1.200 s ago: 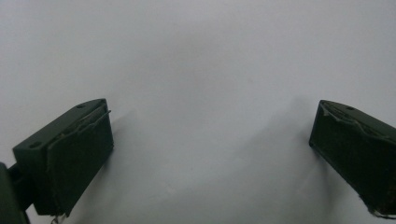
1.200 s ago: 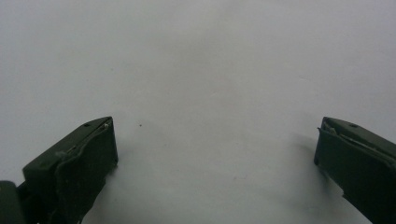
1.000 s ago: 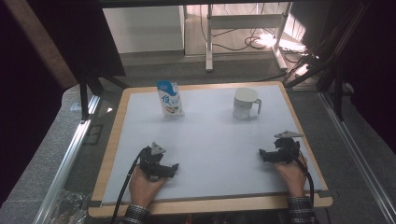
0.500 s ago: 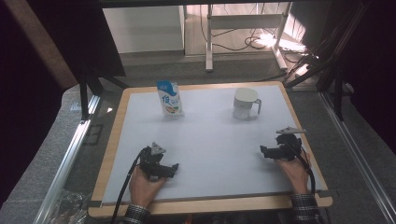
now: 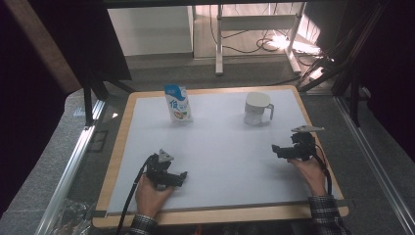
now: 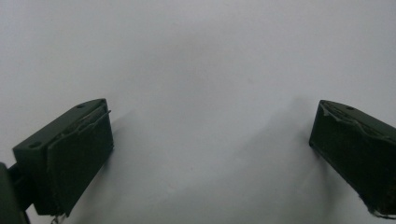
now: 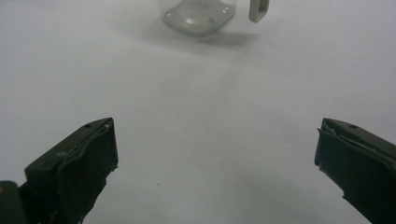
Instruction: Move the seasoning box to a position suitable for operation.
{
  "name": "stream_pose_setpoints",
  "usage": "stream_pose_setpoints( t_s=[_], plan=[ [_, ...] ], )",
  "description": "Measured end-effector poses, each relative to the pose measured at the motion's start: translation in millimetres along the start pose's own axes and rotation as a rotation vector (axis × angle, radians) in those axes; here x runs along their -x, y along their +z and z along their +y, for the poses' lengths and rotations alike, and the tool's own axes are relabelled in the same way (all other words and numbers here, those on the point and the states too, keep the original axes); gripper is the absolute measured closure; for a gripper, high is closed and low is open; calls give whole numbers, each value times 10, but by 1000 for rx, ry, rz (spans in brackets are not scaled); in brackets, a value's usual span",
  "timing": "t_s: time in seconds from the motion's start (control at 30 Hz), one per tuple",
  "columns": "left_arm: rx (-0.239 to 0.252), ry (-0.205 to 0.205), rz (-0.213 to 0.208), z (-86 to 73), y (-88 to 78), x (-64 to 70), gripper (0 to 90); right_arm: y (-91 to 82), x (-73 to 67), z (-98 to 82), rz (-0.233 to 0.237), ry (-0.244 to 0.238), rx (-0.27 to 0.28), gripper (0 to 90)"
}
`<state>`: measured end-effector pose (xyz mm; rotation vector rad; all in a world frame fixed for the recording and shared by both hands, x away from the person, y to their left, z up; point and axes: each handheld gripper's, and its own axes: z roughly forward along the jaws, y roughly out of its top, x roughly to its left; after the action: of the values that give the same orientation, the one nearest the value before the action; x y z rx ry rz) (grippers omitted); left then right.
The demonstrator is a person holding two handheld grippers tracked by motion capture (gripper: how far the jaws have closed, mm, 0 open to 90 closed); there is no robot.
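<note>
Ahead, the right gripper (image 7: 215, 154) faces the mug (image 7: 201, 14) unobstructed.

The milk carton (image 5: 177, 104), which stands well to the left of the white mug (image 5: 257, 108), carries one large blue character on its front. It looks like a Chinese sign, but it is too small to read with certainty. The mug carries no writing.

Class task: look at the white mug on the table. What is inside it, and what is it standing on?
The white mug stands upright on the white table sheet, ahead of the right gripper. Its rim faces up, but its inside is too small and pale to tell whether anything is in it.
</note>
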<state>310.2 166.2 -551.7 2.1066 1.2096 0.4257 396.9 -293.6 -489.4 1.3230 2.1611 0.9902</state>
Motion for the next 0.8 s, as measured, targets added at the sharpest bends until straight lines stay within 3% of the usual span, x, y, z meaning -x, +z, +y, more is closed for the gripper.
stream_pose_setpoints(
  t_s=[0.37,0.63,0.8],
  plan=[
    [1,0,0,0,0,0,0,97,22,168,36,7,1,0],
    [1,0,-1,-1,0,0,0,178,-20,253,-6,-25,-5,4],
    [1,0,-1,-1,0,0,0,229,7,316,-44,-24,6,82]
  ],
)
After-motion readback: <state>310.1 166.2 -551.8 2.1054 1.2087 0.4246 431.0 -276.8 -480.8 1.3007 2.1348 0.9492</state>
